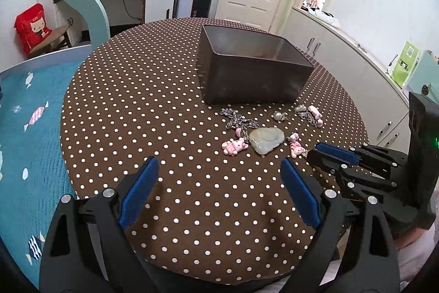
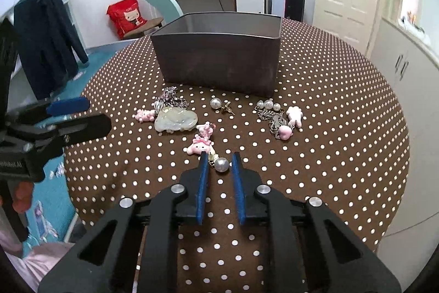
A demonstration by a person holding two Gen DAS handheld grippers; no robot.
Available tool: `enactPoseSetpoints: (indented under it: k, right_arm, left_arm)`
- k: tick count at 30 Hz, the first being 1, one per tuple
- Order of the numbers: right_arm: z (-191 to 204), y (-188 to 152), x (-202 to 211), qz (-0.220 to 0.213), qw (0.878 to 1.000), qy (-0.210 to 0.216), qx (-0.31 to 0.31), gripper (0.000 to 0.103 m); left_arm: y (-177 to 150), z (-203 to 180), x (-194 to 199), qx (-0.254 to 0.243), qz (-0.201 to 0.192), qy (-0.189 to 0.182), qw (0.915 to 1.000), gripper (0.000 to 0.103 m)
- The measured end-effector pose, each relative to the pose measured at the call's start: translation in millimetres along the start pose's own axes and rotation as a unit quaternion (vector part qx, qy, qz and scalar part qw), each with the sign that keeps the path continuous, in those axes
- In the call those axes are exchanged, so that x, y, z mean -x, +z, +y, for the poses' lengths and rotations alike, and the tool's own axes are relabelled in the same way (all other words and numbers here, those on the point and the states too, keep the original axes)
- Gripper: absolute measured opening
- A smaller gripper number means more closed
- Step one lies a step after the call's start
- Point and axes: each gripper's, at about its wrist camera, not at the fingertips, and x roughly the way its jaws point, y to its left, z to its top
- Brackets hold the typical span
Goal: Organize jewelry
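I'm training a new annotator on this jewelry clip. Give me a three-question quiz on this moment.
1. True or false: the left gripper is wide open over bare tablecloth.
2. What lies between the right gripper fingers? A) jade pendant B) pearl C) pink bear
3. Fill in: the jewelry lies on the table in front of the dark ____.

Key:
1. True.
2. B, the pearl; not yet clamped.
3. Box; the jade pendant lies near it.
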Motion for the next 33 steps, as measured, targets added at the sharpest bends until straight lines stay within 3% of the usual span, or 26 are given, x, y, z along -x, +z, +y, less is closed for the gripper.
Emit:
enactPoseSetpoints:
  k: [10, 14, 16, 21, 23, 25, 33]
  right_arm:
    - [-19.9, 1.2, 7.3, -0.013, 0.999, 0.003, -0.035, 0.01]
    - [-33.8, 1.2, 14.5, -0.02, 0.998, -0.01, -0.051, 0.01]
    - [-41.2, 0.7, 15.7, -0.021, 0.998, -0.018, -0.063, 0.01]
    - [-54.5, 0.1, 13.0, -0.015, 0.996, -0.034, -0.081, 0.01]
    - [-58.5, -0.6, 10.0, -0.011, 0.996, -0.03, -0.088, 0.01]
    - [-58.9, 0.2, 8.4, -0.01, 0.996, -0.03, -0.089, 0.01]
    - [-55.8, 2.8, 6.2, -0.011, 0.996, -0.023, -0.085, 0.01]
  left_arm:
    - [6.4, -4.6, -12.4, -0.007, -0.01, 0.002, 0.9999, 0.089]
    - [9.3, -4.0, -20.4, -0.013, -0.013, -0.003, 0.9998, 0.076]
    - [9.8, -6.1, -27.9, -0.032, -0.009, 0.003, 0.9994, 0.064]
    - [10.7, -7.7, -42.2, -0.046, 0.001, -0.004, 0.9989, 0.049]
    - [10.7, -10.5, -45.9, -0.056, -0.001, 0.003, 0.9984, 0.039]
    - [11.0, -13.5, -48.4, -0.065, 0.001, 0.003, 0.9979, 0.018]
    - [8.8, -11.4, -48.0, -0.065, 0.002, 0.009, 0.9978, 0.016]
